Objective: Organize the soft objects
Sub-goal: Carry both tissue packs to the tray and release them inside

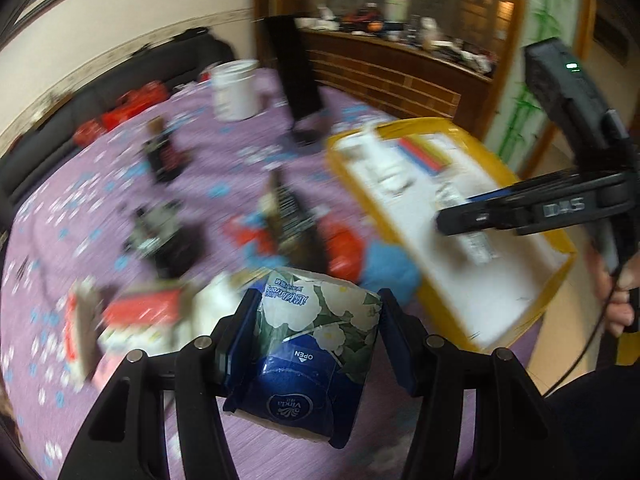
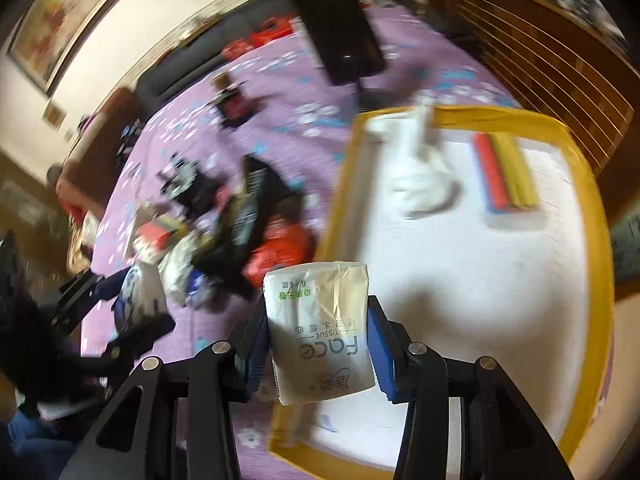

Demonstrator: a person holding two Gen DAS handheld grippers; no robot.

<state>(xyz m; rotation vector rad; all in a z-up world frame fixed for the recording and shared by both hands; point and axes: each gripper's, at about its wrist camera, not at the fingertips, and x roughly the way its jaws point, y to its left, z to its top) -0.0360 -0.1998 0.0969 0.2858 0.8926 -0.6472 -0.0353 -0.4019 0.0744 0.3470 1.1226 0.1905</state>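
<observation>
Left tool [image 1: 316,308] clamps floral tissue pack [image 1: 316,344]; right tool [image 2: 318,332] clamps white tissue pack [image 2: 320,332], raised over yellow-rimmed tray [image 2: 592,208], likely for sorting.

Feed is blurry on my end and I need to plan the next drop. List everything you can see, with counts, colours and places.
Vinda tissue pack: one, blue with white flowers, held in left tongs.
Face tissue pack: one, white, held in right tongs.
Tray: one, yellow rim, white inside, on the bed's right.
White soft item: one, in the tray's far end.
Red and yellow pack: one, in the tray, far right.
Bedspread: purple, patterned.
White bucket: one, far on the bed.
Clutter pile: black, red, blue items, mid-bed; too blurred to count.
Person's hand: gripping the right tongs' handle.
</observation>
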